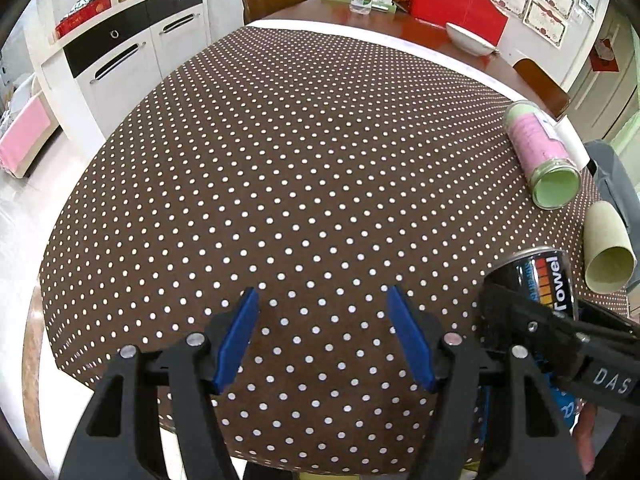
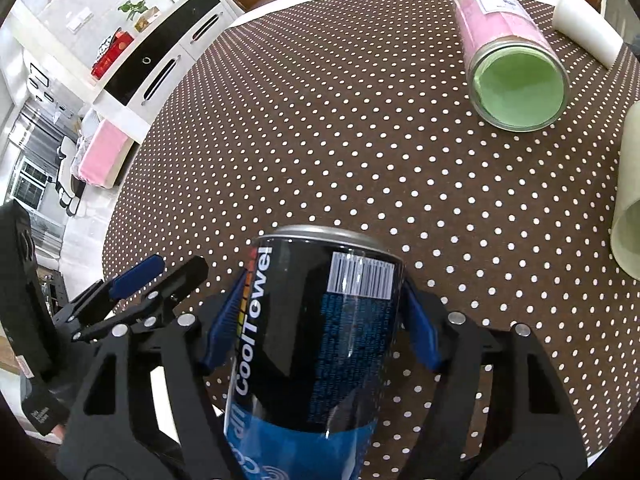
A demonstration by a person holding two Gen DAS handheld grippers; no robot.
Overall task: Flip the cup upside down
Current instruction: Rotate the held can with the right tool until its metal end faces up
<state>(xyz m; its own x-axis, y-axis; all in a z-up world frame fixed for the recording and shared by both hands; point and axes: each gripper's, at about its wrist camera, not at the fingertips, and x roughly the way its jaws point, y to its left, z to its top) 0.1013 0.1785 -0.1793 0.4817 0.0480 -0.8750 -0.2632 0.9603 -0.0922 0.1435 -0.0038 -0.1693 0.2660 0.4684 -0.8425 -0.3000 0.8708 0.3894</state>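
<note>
A black and blue "CoolTowel" cup (image 2: 320, 320) with a silver end and a barcode fills the lower middle of the right wrist view. My right gripper (image 2: 320, 316) is shut on it, blue pads on both sides, and holds it above the dotted tablecloth. The cup also shows at the right of the left wrist view (image 1: 538, 280), held in the right gripper (image 1: 532, 320). My left gripper (image 1: 322, 336) is open and empty over the cloth near the table's front edge. It shows at the left of the right wrist view (image 2: 136, 276).
A glass jar (image 2: 512, 52) with pink and green contents lies on its side at the far right of the brown dotted tablecloth (image 1: 280, 160). A pale green tube (image 1: 608, 252) and a white roll (image 2: 584, 24) lie near it. A white bowl (image 1: 472, 40), a bottle and a red bag stand on the table beyond.
</note>
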